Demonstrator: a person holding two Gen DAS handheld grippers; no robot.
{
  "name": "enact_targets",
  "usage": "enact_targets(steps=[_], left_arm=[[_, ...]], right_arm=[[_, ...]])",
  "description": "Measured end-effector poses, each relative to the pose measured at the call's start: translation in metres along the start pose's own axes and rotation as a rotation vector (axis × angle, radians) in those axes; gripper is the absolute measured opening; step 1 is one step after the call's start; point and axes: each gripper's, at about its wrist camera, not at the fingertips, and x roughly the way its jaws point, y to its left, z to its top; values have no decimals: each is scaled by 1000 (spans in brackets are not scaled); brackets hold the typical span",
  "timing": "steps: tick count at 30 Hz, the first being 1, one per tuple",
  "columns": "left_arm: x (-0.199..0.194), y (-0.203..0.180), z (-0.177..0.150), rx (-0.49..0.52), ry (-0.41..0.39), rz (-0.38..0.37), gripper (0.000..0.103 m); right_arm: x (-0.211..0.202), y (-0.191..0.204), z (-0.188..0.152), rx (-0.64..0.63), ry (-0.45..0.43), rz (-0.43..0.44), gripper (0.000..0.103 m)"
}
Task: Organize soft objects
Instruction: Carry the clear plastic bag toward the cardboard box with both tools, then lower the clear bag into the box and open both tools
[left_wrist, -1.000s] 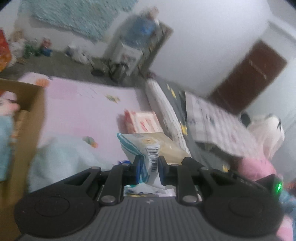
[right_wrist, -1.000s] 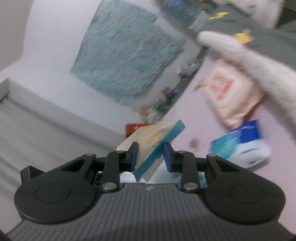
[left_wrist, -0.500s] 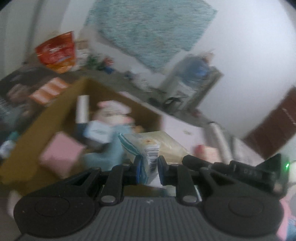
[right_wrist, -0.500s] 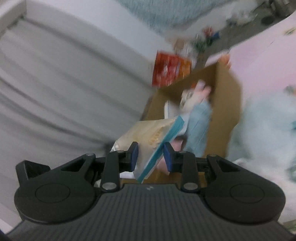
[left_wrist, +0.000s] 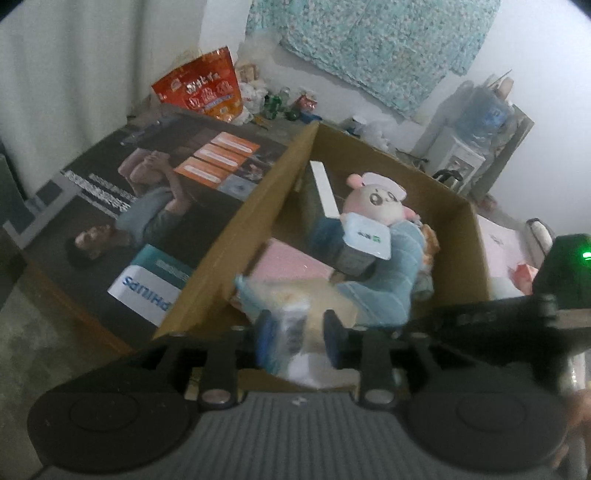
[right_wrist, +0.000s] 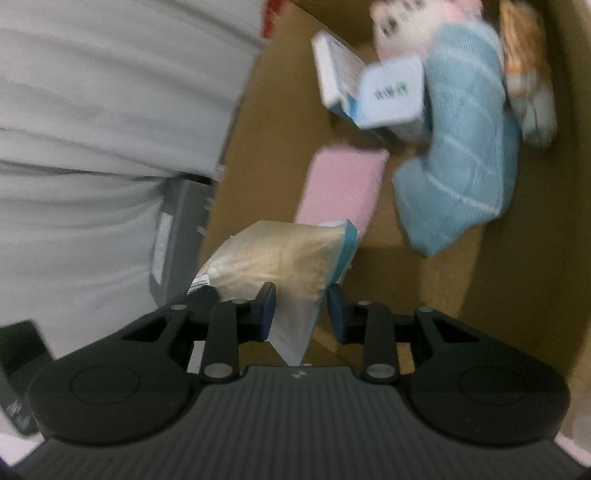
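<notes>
Cardboard box (left_wrist: 476, 236) now below; left gripper (left_wrist: 299, 332) jaws opened around packet (left_wrist: 291, 314).

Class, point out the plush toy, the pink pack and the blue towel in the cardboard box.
plush toy (left_wrist: 376, 201), left wrist view, on its pale face.
pink pack (right_wrist: 341, 184), right wrist view, on its flat top.
blue towel (right_wrist: 467, 147), right wrist view, on the middle of its folded cloth.
</notes>
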Motion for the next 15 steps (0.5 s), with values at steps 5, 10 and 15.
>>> enact_targets(steps=[5, 10, 15], left_arm=[[-2, -1, 2, 29, -67, 30, 48], [-8, 4, 5, 23, -96, 21, 56], [-16, 5, 2, 8, -119, 14, 67]], right_arm=[[31, -11, -2, 68, 83, -27, 30], [48, -7, -12, 55, 109, -72, 30], [37, 1, -12, 23, 87, -52, 31]])
